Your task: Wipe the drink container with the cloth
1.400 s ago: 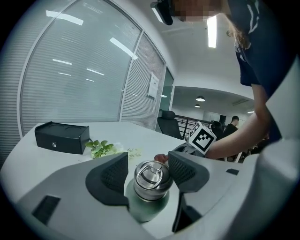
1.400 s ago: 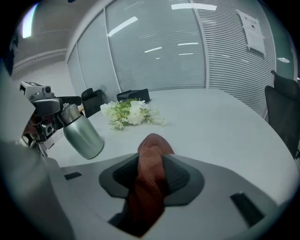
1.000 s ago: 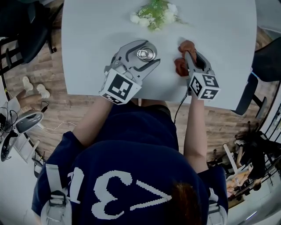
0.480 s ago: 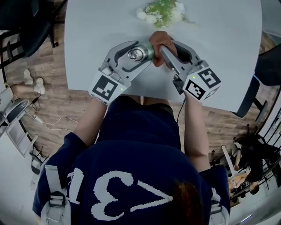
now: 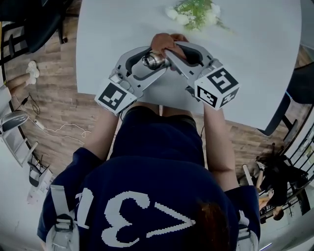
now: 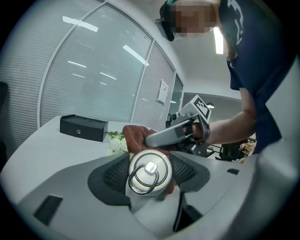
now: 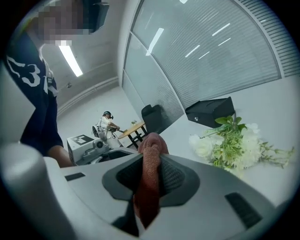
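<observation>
My left gripper (image 5: 156, 60) is shut on a steel drink container (image 5: 153, 61) whose ring-topped lid faces the camera in the left gripper view (image 6: 150, 172). A reddish-brown cloth (image 5: 165, 41) is pinched in my right gripper (image 5: 170, 51), which is shut on it. The cloth lies against the far side of the container, behind its lid (image 6: 136, 135). In the right gripper view the cloth (image 7: 150, 183) hangs between the jaws and bulges past their tips. Both grippers meet above the near middle of the grey table (image 5: 255, 63).
A bunch of white flowers with green leaves (image 5: 195, 12) lies at the table's far edge, just beyond the grippers. A black box (image 6: 83, 127) sits farther back on the table. Dark chairs stand at the left (image 5: 34, 22) and right (image 5: 300, 81) of the table.
My right gripper has carried the cloth from the table at the right over to the container and now presses it on the far side. The left gripper has shifted slightly away with the container.
</observation>
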{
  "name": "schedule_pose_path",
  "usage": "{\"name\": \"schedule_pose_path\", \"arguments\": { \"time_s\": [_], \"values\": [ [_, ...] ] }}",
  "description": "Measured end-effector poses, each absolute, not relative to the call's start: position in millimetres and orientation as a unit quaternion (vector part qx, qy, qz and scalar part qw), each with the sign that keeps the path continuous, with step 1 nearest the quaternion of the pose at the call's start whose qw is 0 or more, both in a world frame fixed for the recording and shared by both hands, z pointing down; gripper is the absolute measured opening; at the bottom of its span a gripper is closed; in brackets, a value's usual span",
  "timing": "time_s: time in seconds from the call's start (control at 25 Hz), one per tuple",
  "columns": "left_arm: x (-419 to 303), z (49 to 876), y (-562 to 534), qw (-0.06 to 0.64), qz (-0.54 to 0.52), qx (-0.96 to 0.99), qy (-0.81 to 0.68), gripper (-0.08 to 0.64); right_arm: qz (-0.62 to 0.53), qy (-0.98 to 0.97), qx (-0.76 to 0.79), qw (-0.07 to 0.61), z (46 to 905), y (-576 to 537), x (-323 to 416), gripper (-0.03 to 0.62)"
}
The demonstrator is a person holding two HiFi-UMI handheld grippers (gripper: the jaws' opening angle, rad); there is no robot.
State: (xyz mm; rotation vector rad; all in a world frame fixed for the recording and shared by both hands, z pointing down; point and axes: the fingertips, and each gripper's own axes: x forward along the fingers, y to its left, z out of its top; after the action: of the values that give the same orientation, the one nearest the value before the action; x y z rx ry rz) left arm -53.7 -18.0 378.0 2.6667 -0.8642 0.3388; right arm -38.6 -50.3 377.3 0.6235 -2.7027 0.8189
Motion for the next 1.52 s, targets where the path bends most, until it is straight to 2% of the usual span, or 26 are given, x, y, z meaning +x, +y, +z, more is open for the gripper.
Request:
{"name": "schedule_pose_path", "arguments": {
  "time_s": [0.48,0.76,1.04,1.32,1.52],
  "values": [
    [-54.9,379.5,-11.5,0.137,0.129,0.938,-0.292,0.273,0.325,-0.876,0.307,0.182,445.0,-80.7,12.7,0.092],
    [-58.0,383.5,-12.5,0.136,0.139,0.934,-0.298,0.273,0.323,-0.905,0.21,0.178,407.9,-61.7,-30.6,0.093],
    [-56.6,381.2,-14.4,0.136,0.14,0.932,-0.304,0.273,0.268,-0.936,0.126,0.188,365.4,-39.1,-81.4,0.092],
    [-55.1,382.9,-10.7,0.114,0.152,0.936,-0.295,0.273,0.305,-0.914,0.169,0.208,398.0,-62.3,-61.0,0.091],
    [-54.0,382.4,-5.7,0.085,0.168,0.94,-0.284,0.273,0.323,-0.887,0.215,0.251,434.0,-78.7,-33.4,0.089]
  ]
}}
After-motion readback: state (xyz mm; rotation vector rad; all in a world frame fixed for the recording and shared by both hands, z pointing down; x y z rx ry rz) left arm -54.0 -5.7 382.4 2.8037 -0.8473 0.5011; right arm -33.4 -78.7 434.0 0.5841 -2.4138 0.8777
